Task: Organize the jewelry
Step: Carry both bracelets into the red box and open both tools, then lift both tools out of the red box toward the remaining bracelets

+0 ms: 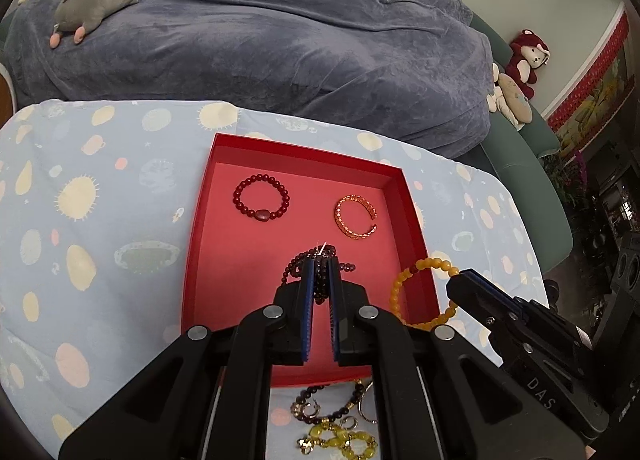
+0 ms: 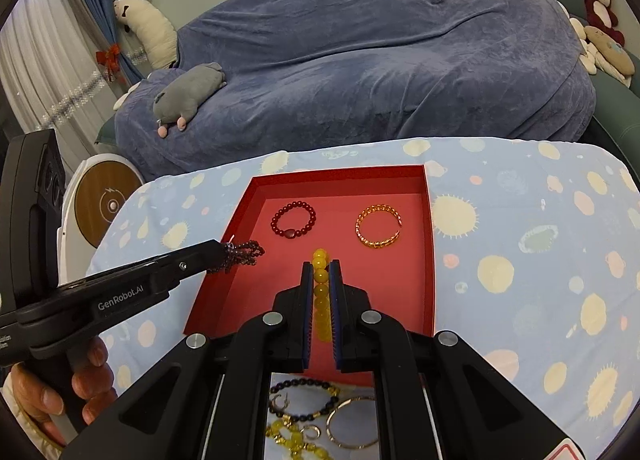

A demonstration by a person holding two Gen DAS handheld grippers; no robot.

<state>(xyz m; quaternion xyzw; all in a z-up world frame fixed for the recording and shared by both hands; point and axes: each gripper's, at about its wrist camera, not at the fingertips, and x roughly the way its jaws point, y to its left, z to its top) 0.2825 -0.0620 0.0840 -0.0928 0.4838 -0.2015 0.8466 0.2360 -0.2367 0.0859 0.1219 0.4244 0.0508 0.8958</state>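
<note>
A red box (image 1: pixel 304 148) (image 2: pixel 340 174) lies open on the patterned cloth. Inside it rest a dark red bead bracelet (image 1: pixel 261 196) (image 2: pixel 293 218) at the back left and an orange cuff bracelet (image 1: pixel 355 216) (image 2: pixel 378 226) at the back right. My left gripper (image 1: pixel 320 264) (image 2: pixel 224 254) is shut on a dark purple bead bracelet (image 1: pixel 318 260) (image 2: pixel 242 254), held above the box's near left part. My right gripper (image 2: pixel 321 266) (image 1: pixel 460 274) is shut on a yellow bead bracelet (image 2: pixel 320 292) (image 1: pixel 416 292), held over the box's near right side.
A heap of loose jewelry (image 1: pixel 340 420) (image 2: pixel 316 416), with dark beads, yellow beads and hoop earrings, lies on the cloth before the box. A blue blanket (image 1: pixel 280 40) with a grey plush toy (image 1: pixel 96 0) covers the bed behind. A hand (image 2: pixel 80 384) grips the left tool's handle.
</note>
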